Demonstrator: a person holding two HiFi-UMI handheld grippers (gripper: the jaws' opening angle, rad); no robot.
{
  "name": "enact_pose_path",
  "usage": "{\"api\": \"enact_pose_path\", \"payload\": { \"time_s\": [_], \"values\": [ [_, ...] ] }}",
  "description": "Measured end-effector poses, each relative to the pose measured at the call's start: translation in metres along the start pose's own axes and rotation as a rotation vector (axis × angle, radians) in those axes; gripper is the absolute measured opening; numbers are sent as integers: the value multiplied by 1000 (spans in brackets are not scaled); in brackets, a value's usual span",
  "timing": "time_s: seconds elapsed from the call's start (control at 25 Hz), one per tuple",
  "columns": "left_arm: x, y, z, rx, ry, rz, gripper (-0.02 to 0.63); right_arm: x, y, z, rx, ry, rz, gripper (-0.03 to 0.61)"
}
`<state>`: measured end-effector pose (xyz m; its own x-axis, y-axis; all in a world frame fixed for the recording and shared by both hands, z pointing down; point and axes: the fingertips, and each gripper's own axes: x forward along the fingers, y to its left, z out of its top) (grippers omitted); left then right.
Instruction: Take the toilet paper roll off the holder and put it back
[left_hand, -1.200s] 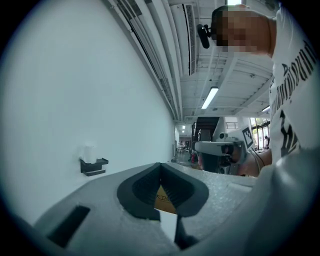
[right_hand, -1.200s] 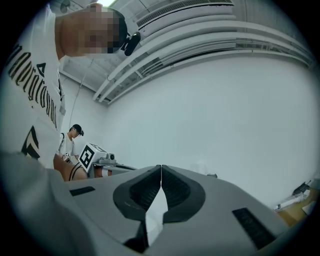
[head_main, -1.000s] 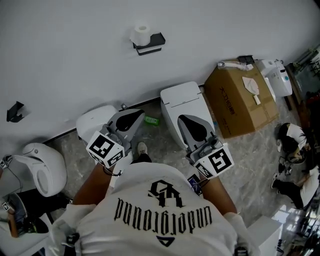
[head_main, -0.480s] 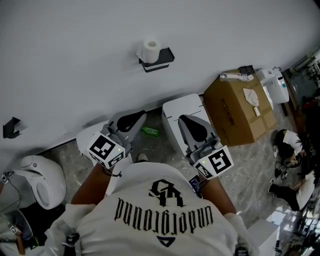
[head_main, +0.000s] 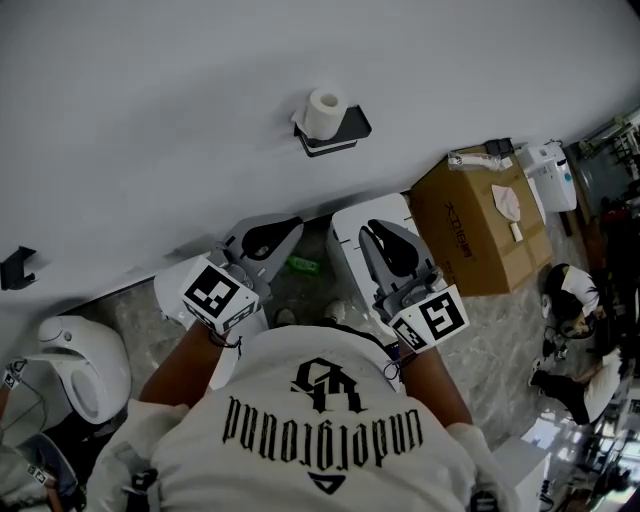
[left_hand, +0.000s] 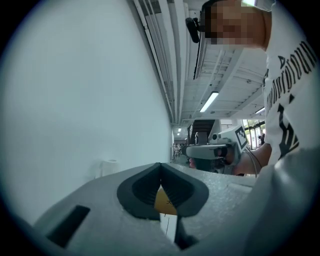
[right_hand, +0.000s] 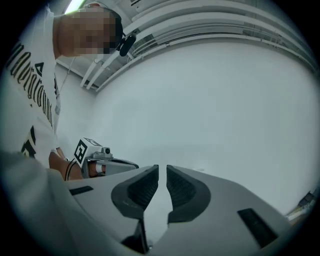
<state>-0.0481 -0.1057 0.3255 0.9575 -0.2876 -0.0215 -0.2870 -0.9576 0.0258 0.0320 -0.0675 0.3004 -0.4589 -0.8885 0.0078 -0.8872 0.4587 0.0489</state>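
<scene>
Held low and close to the person's chest, the left gripper (head_main: 268, 236) has its jaws brought together at the tips with nothing between them. The right gripper (head_main: 392, 240) beside it is likewise closed to a thin slit on empty air. Both point toward the white wall (head_main: 150, 120) ahead, above a white toilet (head_main: 345, 228) and a cardboard box (head_main: 480, 215) on the floor. Higher up that wall, well apart from either gripper, the toilet paper roll (head_main: 322, 112) stands upright on its black holder (head_main: 350, 128). The left gripper view shows it only as a small pale shape against the wall. On this evidence the job looks to be at its very start. The roll sits on the holder, neither gripper is near it and neither carries anything. The frames alone cannot rule out that it has already been lifted off and returned. If nothing has been done, everything remains. The person must reach up to the holder, open a gripper around the roll, lift it clear, and then set it back in place.
</scene>
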Motion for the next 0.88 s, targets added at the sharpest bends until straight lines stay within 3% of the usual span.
{"api": "enact_pose_path", "payload": {
  "time_s": [0.2,0.4,0.64,0.88],
  "values": [
    [7,14,6,9,-15,30,14,25,-19,0,-5,-4,20,26],
    [12,32,8,11,-12,103,14,56,-43,-3,8,-12,64,102],
    [23,53,4,0,0,171,14,86,-53,-15,20,15,157,164],
    [36,73,1,-9,13,216,14,111,-73,-25,45,36,195,210]
  ]
}}
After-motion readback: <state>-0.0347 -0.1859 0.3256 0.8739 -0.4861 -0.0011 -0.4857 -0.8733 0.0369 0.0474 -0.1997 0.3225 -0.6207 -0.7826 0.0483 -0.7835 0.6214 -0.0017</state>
